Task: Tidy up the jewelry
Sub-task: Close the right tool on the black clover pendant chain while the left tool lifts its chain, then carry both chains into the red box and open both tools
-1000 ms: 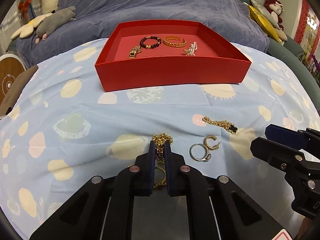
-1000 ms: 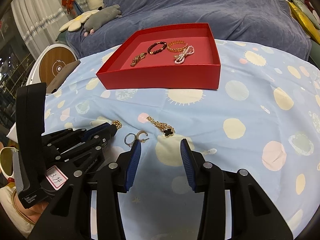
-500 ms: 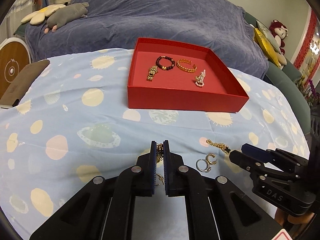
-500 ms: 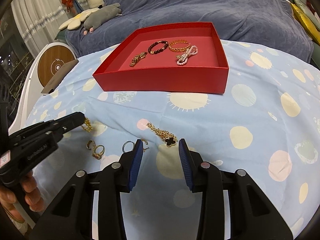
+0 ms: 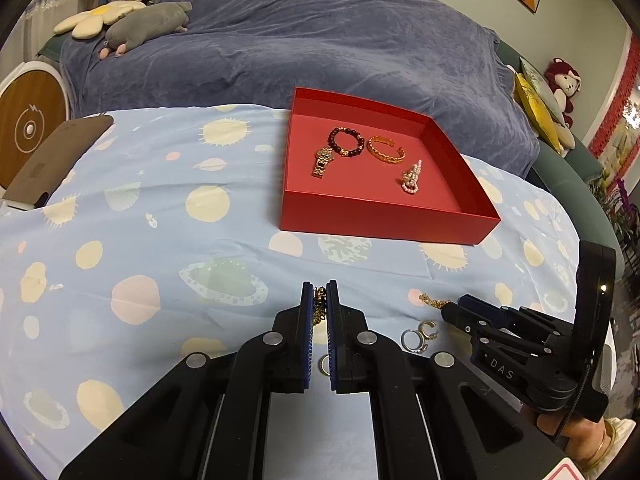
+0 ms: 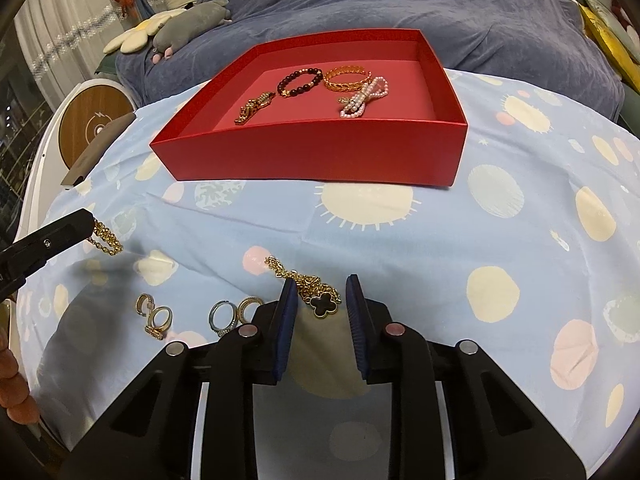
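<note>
My left gripper (image 5: 319, 286) is shut on a gold chain (image 5: 319, 308), which hangs above the blue spotted cloth; the right wrist view shows that chain (image 6: 106, 238) dangling from the left fingertips. My right gripper (image 6: 321, 282) is low over the cloth and its jaws are closing. The gold necklace with a black clover (image 6: 320, 304) lies between them, and the pads are not touching it. Behind stands the red box (image 6: 312, 152), holding a gold link bracelet (image 6: 254, 108), a dark bead bracelet (image 6: 300, 80), a gold cuff (image 6: 346, 78) and a pearl piece (image 6: 362, 98).
Several rings lie on the cloth left of the right gripper: a gold pair (image 6: 154, 316), a silver ring (image 6: 222, 316) and a gold hoop (image 6: 248, 306). A brown flat case (image 5: 56, 160) sits at the cloth's left edge. A blue-covered sofa (image 5: 300, 40) rises behind the box.
The left gripper has lifted the gold chain off the cloth. The right gripper has come down and forward over the clover necklace, and its jaws have narrowed around it.
</note>
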Motion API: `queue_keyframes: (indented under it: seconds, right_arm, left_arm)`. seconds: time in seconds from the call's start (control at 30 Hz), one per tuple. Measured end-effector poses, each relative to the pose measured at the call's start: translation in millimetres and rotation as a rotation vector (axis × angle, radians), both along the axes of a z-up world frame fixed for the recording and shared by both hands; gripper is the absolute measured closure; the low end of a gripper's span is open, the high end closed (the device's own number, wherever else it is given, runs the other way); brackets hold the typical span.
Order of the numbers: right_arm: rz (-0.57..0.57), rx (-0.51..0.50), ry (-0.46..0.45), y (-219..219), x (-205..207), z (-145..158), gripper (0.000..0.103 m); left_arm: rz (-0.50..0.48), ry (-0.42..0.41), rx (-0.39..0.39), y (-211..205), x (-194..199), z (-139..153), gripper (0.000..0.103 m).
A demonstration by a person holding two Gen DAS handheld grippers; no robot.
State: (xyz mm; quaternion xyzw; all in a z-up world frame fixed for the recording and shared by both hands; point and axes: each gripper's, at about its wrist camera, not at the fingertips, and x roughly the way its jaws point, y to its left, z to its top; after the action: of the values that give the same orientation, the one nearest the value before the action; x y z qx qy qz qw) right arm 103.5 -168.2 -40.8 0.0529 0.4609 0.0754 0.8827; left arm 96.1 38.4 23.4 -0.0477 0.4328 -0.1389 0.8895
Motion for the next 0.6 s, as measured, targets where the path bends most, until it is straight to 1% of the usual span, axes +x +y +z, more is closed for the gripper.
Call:
queue_keyframes:
  seconds: [0.07,0.2,0.23,0.27,0.6]
  right_arm:
    - [0.013,-0.004,0.002,2,-1,0,0.090]
    - [0.026,-0.022,-0.003,3,-4,1,0.091]
    - [0.027,-0.018,-0.005,2,-5,3,0.098]
    - [0.028,-0.013,-0.007,2,-6,4,0.101]
    - [0.009,0.014,-0.082,-10,-18,35,0.101]
  left_arm:
    - [0.005,0.003,-0.003,1,0,0,0.099]
    - [0.018,0.009,-0.011,5,2,0,0.099]
    - [0.020,0.009,-0.012,5,2,0,0.099]
    - [0.019,0.009,-0.013,6,2,0,0.099]
    - [0.016,0.007,-0.013,6,3,1,0.099]
